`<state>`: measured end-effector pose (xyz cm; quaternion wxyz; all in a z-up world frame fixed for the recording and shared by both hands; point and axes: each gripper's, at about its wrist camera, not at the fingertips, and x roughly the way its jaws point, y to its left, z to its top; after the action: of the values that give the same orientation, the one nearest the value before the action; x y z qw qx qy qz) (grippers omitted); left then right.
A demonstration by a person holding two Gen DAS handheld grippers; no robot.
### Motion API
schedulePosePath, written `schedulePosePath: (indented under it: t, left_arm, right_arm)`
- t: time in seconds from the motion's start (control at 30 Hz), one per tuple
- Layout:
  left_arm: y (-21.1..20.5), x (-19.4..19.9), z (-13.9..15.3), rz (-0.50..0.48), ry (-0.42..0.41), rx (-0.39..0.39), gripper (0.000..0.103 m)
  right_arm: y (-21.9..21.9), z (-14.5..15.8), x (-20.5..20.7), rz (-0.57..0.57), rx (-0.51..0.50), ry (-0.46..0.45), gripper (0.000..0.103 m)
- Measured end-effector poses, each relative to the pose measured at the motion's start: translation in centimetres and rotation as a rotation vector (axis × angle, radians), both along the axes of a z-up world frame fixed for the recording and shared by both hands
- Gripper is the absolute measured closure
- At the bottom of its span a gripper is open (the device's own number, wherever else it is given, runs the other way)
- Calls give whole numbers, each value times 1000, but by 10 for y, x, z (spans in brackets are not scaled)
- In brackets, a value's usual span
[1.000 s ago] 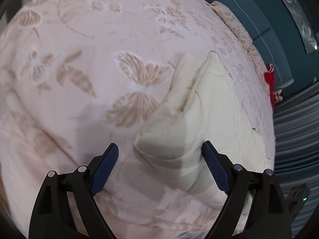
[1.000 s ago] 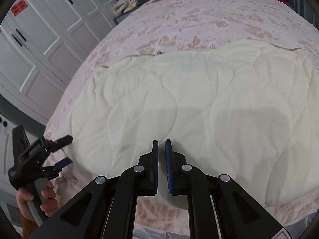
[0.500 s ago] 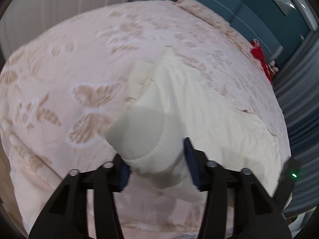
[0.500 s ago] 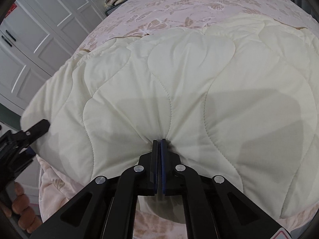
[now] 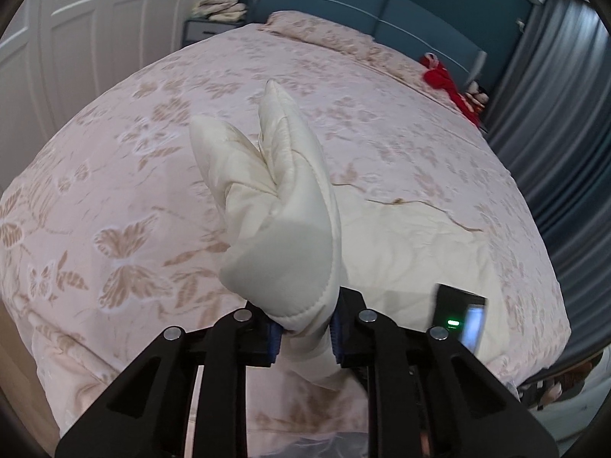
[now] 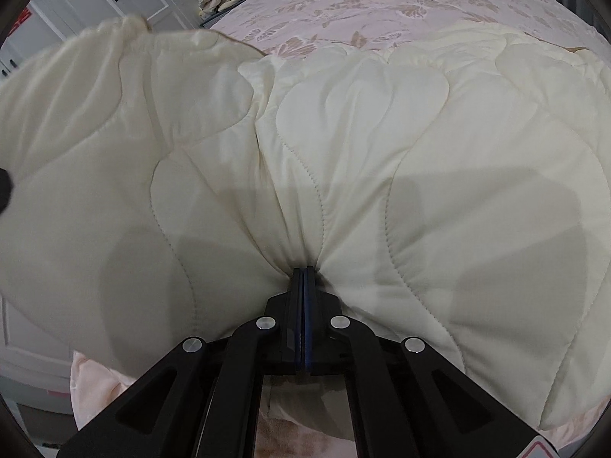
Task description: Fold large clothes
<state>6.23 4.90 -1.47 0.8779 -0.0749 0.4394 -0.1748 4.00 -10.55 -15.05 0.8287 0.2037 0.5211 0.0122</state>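
Cream quilted padded blanket (image 6: 382, 145) lies on the pink butterfly-print bedspread (image 5: 114, 198), at the bed's near edge. The left gripper (image 5: 303, 334) is closing, its blue pads pinching a bunched corner that stands up toward twelve o'clock; the right gripper (image 6: 303, 286) has its jaws together, clamped on a gathered fold of the near hem. This looks like the start of a fold: next, carry both held points toward twelve o'clock together. The blanket's long axis seems to run nine to three.
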Motion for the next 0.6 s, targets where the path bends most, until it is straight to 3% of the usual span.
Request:
schedulePosePath:
  t: [0.13,0.3,0.43,0.6]
  left_arm:
    - [-26,-11,11,-55,-36,35,86]
    - [-52,-20,24,-110,-59,66,86]
    - [-78,-25,26,-155,-68,89,86]
    - [-116,-36,25,-224,-77,124,86]
  right_arm:
    - [-10,2,-4,-14,68,-1,103]
    - [-33,27,-33,-64,157,-17,101]
    - [-57,50,-63,-87,124,-41,95]
    - [-99,71,-104,-156,77,-60,94]
